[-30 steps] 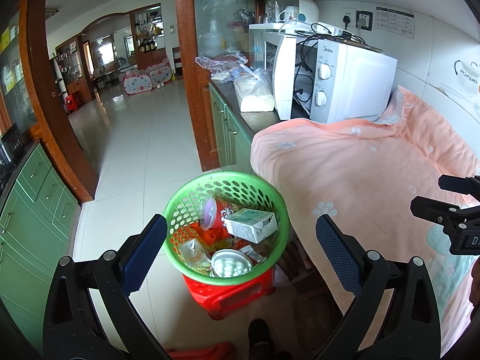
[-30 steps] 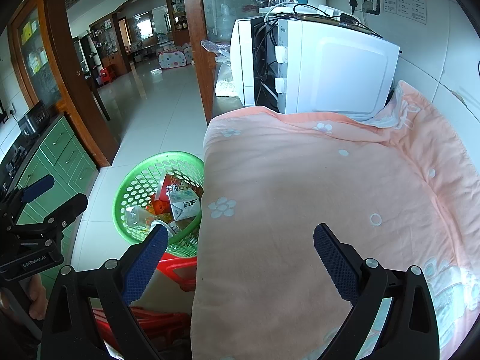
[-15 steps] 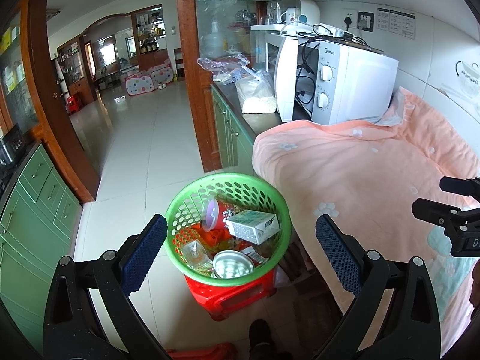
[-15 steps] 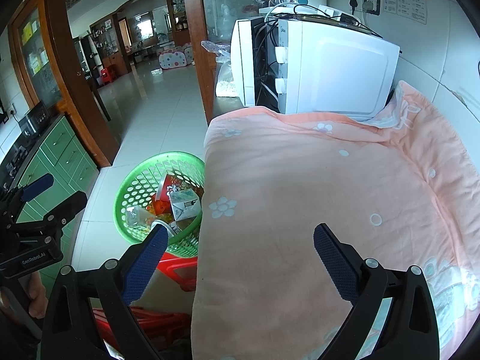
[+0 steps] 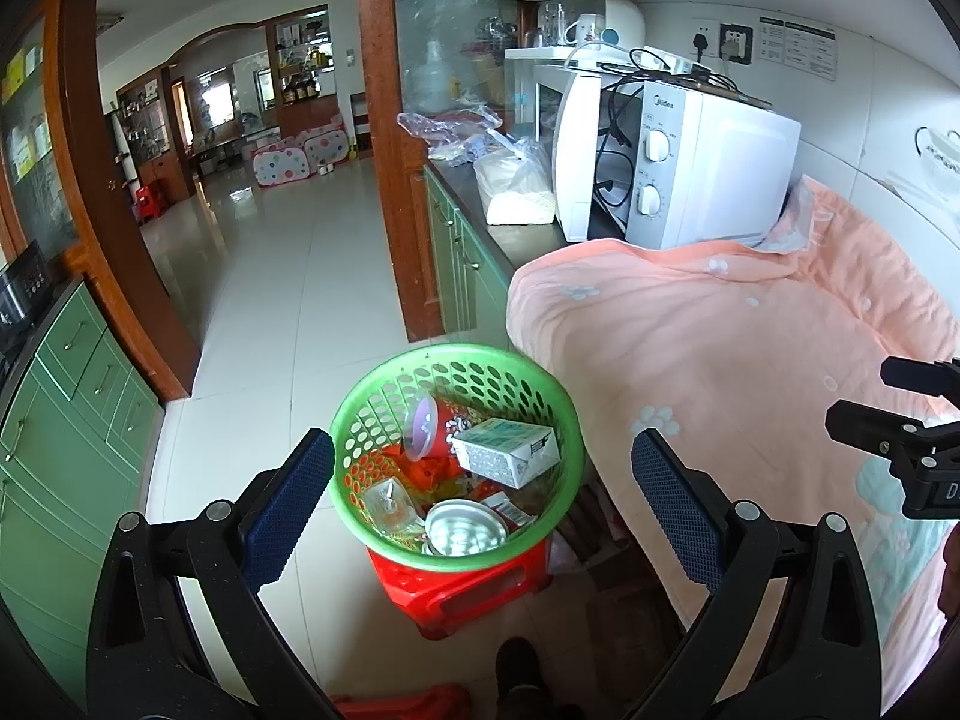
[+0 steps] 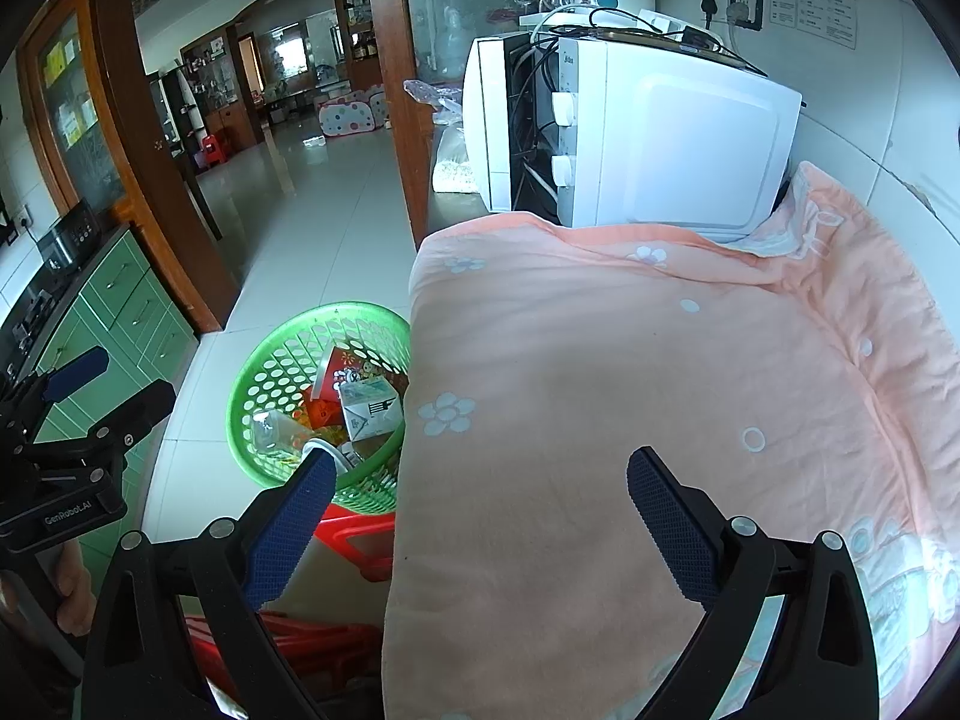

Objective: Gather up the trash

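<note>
Green basket on red stool beside peach blanket, stuffed with trash, carton on top. Left tongs and right tongs both spread, empty.

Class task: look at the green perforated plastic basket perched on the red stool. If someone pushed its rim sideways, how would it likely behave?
The green perforated plastic basket would probably tip or slide, since it looks wider than the red plastic stool beneath it. It likely feels light: thin holed walls, holding a small white carton and wrappers. Its contents would probably shift.
</note>
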Available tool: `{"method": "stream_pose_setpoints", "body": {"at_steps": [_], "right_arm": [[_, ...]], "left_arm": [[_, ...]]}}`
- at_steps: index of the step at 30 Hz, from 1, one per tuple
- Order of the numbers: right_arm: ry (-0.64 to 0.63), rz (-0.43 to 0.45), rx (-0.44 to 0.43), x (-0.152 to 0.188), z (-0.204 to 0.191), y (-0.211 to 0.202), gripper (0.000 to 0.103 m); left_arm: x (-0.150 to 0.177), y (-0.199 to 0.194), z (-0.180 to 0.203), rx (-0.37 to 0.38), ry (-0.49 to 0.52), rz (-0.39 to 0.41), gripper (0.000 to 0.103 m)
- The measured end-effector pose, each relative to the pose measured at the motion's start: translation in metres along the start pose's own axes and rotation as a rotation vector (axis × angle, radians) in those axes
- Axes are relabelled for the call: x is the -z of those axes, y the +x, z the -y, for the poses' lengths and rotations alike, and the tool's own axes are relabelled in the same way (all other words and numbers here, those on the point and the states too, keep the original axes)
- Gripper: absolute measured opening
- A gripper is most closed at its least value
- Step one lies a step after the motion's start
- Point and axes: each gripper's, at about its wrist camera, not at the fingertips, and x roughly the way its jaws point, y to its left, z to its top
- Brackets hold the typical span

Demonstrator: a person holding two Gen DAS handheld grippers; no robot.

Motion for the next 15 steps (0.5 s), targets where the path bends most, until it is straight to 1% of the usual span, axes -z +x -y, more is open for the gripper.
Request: {"method": "stream_pose_setpoints", "body": {"at_steps": [15], "right_arm": [[0.001, 0.001, 0.0, -0.0004, 0.0003, -0.0002, 0.094]], "left_arm": [[-0.0002, 0.0005, 0.0021, 0.0, -0.003, 0.002, 0.098]]}}
